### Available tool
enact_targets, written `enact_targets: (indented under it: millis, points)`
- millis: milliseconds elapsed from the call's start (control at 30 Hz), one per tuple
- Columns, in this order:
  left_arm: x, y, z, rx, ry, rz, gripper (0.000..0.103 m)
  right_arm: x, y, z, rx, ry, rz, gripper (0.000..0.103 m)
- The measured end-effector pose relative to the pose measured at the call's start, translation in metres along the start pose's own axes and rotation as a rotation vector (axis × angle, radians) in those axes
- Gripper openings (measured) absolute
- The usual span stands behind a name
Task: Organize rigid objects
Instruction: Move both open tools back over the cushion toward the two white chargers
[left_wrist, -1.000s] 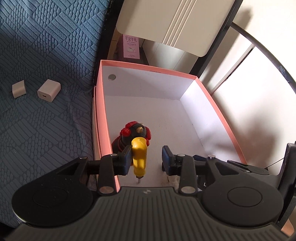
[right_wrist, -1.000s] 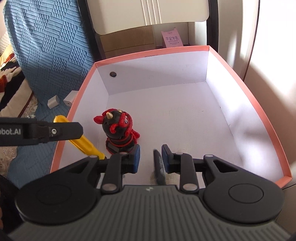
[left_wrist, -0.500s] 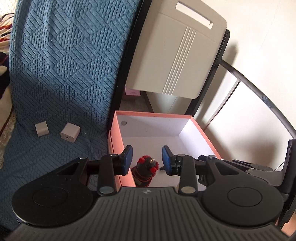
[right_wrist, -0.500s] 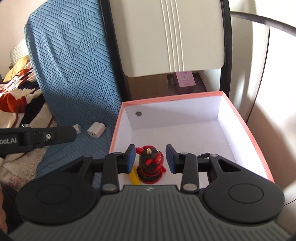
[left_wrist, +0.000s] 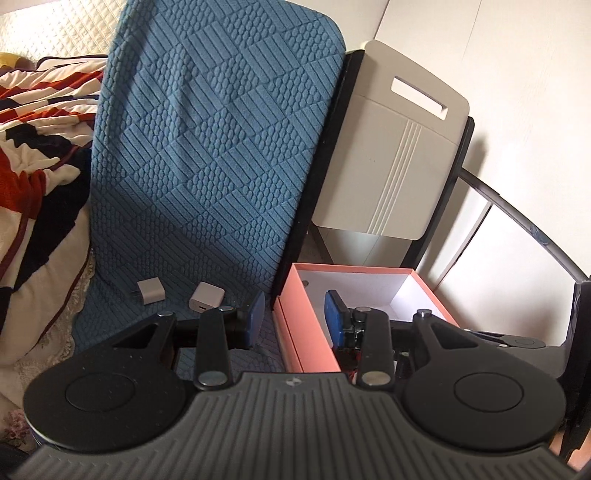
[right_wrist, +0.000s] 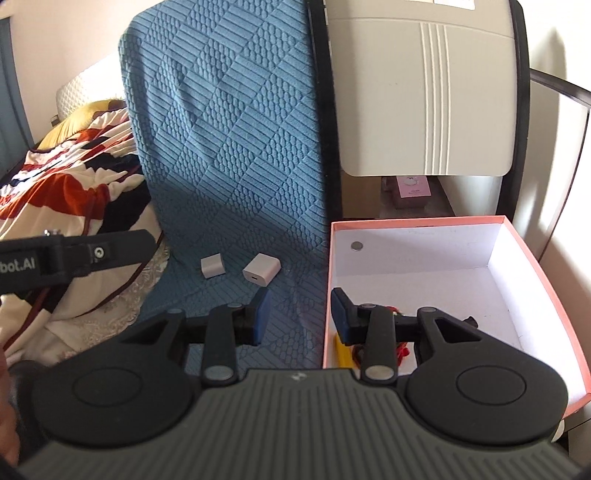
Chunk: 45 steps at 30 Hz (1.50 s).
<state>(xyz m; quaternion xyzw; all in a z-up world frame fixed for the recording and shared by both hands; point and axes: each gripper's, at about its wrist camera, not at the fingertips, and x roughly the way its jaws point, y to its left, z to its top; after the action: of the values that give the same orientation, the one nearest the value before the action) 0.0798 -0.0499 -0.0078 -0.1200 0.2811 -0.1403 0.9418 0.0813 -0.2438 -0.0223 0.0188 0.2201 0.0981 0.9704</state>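
Note:
A pink box with a white inside (left_wrist: 306, 321) (right_wrist: 535, 258) stands right of the blue quilted mat (left_wrist: 207, 177) (right_wrist: 229, 155). Inside it lie a yellow tool (right_wrist: 342, 354) and a red and black figurine (right_wrist: 400, 347), both mostly hidden behind my right gripper. Two white charger cubes lie on the mat: one (left_wrist: 150, 291) (right_wrist: 213, 265) to the left, one (left_wrist: 207, 296) (right_wrist: 262, 274) to the right. My left gripper (left_wrist: 293, 319) is open and empty, straddling the box's left wall. My right gripper (right_wrist: 300, 314) is open and empty, above that same wall.
A white folding chair back (left_wrist: 399, 147) (right_wrist: 424, 92) with a black frame stands behind the box. A patterned red, white and black blanket (left_wrist: 33, 147) (right_wrist: 66, 177) lies left of the mat. A small pink carton (right_wrist: 410, 192) sits under the chair.
Both grippers have let go of their items in the box, opened wide, and pulled back up and to the left. The views now take in the mat and chargers.

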Motion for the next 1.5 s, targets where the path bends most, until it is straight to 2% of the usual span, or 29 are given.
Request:
enact_targets:
  millis: [233, 433, 633, 1033, 1200, 1367, 1500]
  points:
    - [-0.021, 0.037, -0.002, -0.036, -0.047, 0.047, 0.041, 0.012, 0.041, -0.014, -0.035, 0.025, 0.017, 0.039]
    - [-0.022, 0.053, -0.013, -0.026, -0.022, 0.070, 0.041, 0.016, 0.064, -0.028, -0.068, 0.038, 0.037, 0.039]
    - [-0.017, 0.072, -0.019, -0.002, 0.004, 0.095, 0.041, 0.017, 0.071, -0.041, -0.072, 0.066, 0.026, 0.039]
    - [0.034, 0.097, -0.027, 0.006, 0.034, 0.089, 0.041, 0.047, 0.084, -0.056, -0.064, 0.129, -0.005, 0.039]
    - [0.054, 0.106, -0.022, 0.018, 0.034, 0.145, 0.042, 0.066, 0.087, -0.052, -0.058, 0.150, -0.019, 0.039]
    - [0.069, 0.121, -0.017, -0.021, 0.047, 0.155, 0.041, 0.085, 0.087, -0.046, -0.055, 0.156, -0.051, 0.039]
    - [0.082, 0.126, -0.013, -0.038, 0.078, 0.227, 0.045, 0.098, 0.088, -0.045, -0.062, 0.160, -0.066, 0.039]
